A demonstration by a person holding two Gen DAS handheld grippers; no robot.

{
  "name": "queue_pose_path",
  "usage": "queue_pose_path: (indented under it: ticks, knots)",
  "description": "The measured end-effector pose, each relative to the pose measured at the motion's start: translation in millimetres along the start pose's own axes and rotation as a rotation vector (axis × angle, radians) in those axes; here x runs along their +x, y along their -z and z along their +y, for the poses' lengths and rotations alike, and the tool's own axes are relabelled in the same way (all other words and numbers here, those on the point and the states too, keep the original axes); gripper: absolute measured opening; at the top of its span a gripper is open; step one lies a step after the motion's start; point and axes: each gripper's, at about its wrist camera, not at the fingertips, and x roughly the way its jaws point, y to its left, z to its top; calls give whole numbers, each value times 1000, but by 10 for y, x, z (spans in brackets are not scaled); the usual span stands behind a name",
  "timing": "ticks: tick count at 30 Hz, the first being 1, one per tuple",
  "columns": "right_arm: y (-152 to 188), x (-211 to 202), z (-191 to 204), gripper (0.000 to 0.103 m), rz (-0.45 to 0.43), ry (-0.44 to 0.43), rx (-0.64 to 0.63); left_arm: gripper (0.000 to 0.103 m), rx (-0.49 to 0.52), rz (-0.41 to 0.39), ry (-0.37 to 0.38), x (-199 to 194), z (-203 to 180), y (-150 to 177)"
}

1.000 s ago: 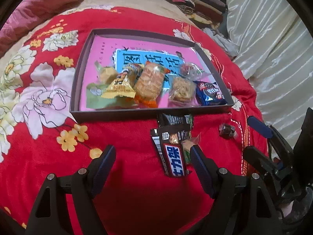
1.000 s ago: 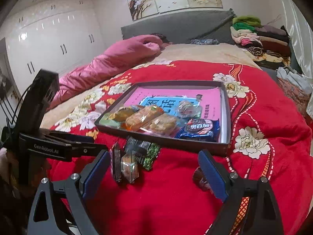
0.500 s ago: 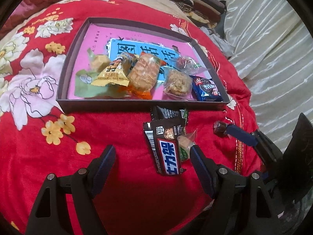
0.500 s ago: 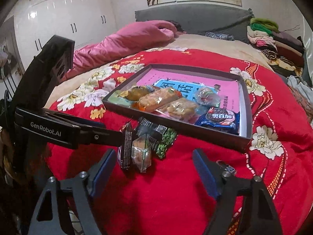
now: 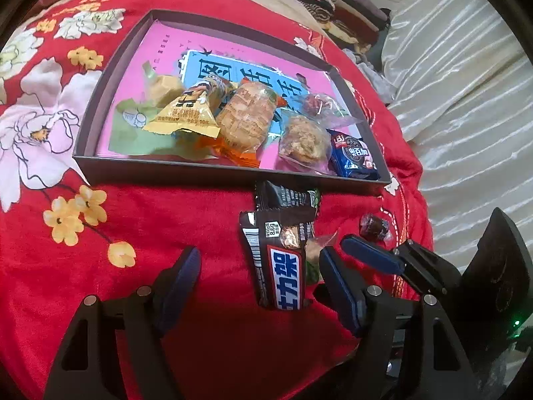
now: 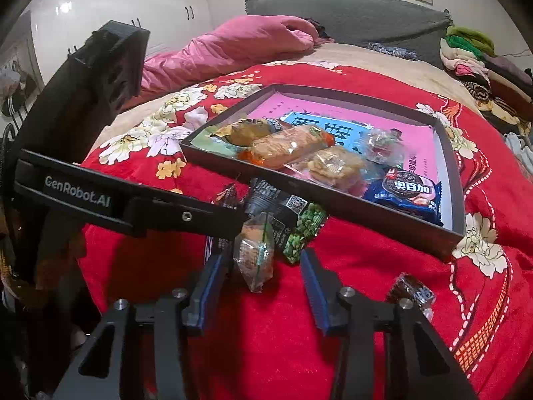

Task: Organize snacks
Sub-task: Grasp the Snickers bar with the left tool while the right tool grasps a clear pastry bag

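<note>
A plush red floral blanket (image 5: 206, 226) covers the bed. On it sits a shallow dark cardboard tray (image 5: 100, 106) of crinkly wrapped snacks. Just before it lie a glossy chocolate bar (image 5: 283, 266) between the left gripper's (image 5: 260, 270) closing jaws, untouched, and a clear-wrapped snack (image 6: 255, 256) between the closing right gripper (image 6: 263, 263), marked "GenRobot.AI".

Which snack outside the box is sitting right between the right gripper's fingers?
The clear-wrapped snack, standing on the red blanket between the closing fingers. The pea packet lies behind it; the small dark candy sits off to the right.
</note>
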Motion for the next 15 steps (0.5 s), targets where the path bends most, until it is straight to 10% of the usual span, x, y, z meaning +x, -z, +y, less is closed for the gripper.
queue_pose_path:
  ticks: [15]
  knots:
    - [-20,163,9,31,28,-57,6,61,-83,12,95,94,178,-43]
